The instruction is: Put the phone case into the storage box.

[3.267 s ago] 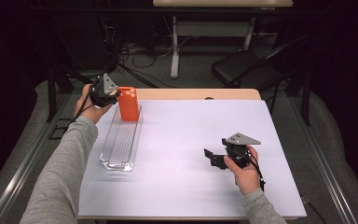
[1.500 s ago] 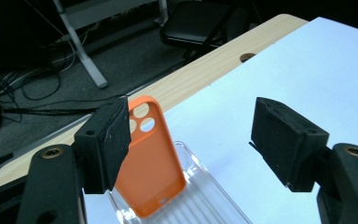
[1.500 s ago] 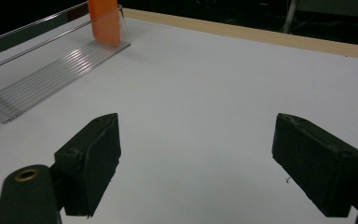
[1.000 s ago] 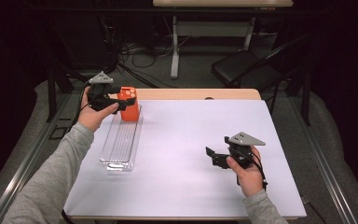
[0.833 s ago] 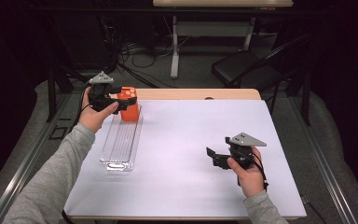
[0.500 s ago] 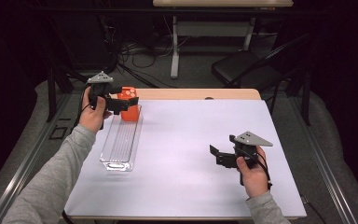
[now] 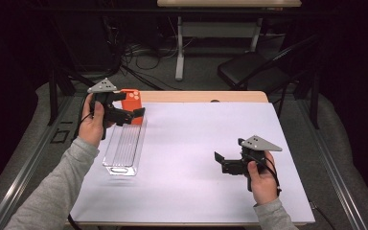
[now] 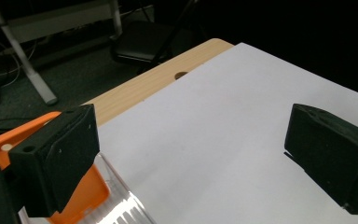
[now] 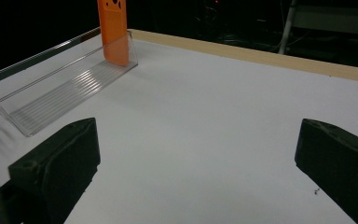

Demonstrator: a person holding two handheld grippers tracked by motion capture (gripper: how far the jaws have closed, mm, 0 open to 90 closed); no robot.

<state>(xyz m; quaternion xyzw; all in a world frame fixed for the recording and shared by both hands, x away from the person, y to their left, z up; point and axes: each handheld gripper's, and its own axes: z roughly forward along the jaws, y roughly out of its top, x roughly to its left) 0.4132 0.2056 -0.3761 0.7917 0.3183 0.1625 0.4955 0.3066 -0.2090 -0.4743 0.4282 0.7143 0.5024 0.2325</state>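
Observation:
An orange block (image 7: 133, 98) stands upright in the far end of a clear plastic tray (image 7: 123, 152) at the left of the white sheet. My left gripper (image 7: 130, 106) hovers at that block; its jaws have just been opening and stand wide. In the left gripper view the orange block (image 8: 86, 198) sits behind the left jaw, and the gap of the left gripper (image 8: 191, 158) holds nothing. My right gripper (image 7: 222, 163) hangs low over the sheet at the right, open and empty, its jaws having just widened too. From the right gripper (image 9: 196, 168) the block (image 9: 113, 32) and tray (image 9: 51, 95) lie far off.
A white sheet (image 7: 196, 143) covers most of the wooden table (image 7: 206, 96), whose far edge has a small hole (image 7: 214, 101). Behind the table stand a dark chair (image 7: 249, 72) and a desk frame (image 7: 179, 48), with cables on the floor.
The left gripper's jaws have spread off the orange block, which now stands in the tray, and the hand has drawn back and up a little. The right jaws have opened wider.

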